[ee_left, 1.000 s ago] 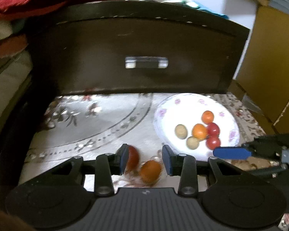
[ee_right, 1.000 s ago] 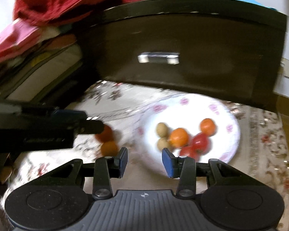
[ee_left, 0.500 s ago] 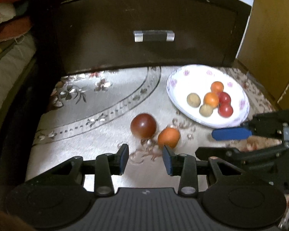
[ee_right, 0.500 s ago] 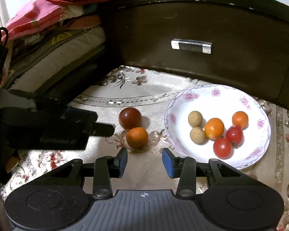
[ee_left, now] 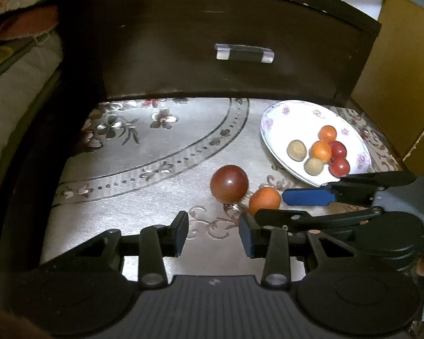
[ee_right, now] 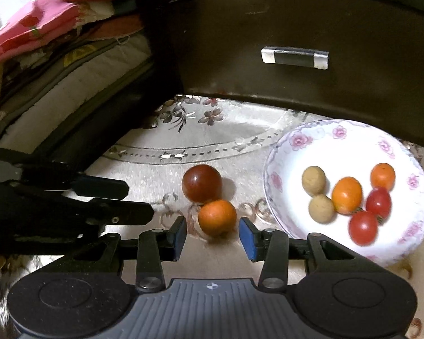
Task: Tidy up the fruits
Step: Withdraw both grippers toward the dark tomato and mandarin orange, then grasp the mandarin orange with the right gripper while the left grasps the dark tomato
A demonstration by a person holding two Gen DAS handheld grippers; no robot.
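Observation:
A dark red fruit point(ee_left: 229, 183) and a smaller orange fruit point(ee_left: 264, 200) lie touching on the patterned cloth point(ee_left: 155, 169). A white floral plate point(ee_left: 271, 124) to the right holds several small orange, red and tan fruits. My left gripper point(ee_left: 213, 234) is open and empty, a little short of the two loose fruits. My right gripper point(ee_right: 212, 238) is open, with the orange fruit point(ee_right: 217, 216) just ahead of its fingertips and the dark red fruit point(ee_right: 202, 183) behind it. The plate point(ee_right: 279, 152) lies at the right of this view.
A dark wooden drawer front point(ee_left: 240, 45) with a metal handle point(ee_left: 244, 53) stands right behind the cloth. Folded bedding point(ee_right: 56, 65) is stacked at the left. A yellow-brown cabinet point(ee_left: 404, 79) stands at the right.
Both grippers have moved closer over the cloth. The right gripper has come up to the orange fruit. The fruits have not moved.

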